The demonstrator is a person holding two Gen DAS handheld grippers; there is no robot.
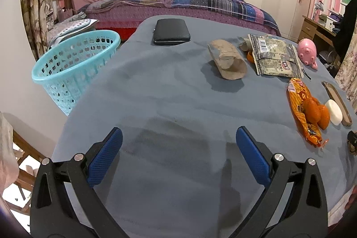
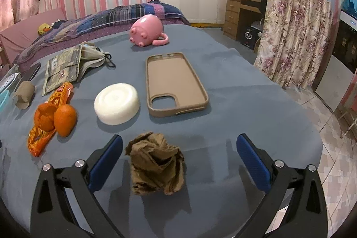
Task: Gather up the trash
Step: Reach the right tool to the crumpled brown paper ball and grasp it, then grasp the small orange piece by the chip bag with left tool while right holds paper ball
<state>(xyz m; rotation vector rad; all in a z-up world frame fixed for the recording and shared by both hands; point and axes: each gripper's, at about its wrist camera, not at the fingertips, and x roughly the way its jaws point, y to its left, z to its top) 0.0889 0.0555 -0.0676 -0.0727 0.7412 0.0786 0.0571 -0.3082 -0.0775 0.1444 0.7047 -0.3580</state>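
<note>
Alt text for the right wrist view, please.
Open right tongs bracket a crumpled brown paper wad on a blue-grey tablecloth. Beyond lie a white soap bar, tan phone case, orange peels, wrappers and a pink pig mug.

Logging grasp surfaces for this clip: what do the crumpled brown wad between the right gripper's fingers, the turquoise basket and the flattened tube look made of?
The crumpled brown wad looks like matte paper: sharp creases, no sheen. The perforated turquoise basket seems moulded plastic, smooth and slightly glossy. The flattened grey-brown tube appears to be dull cardboard, probably a toilet-roll core.
</note>
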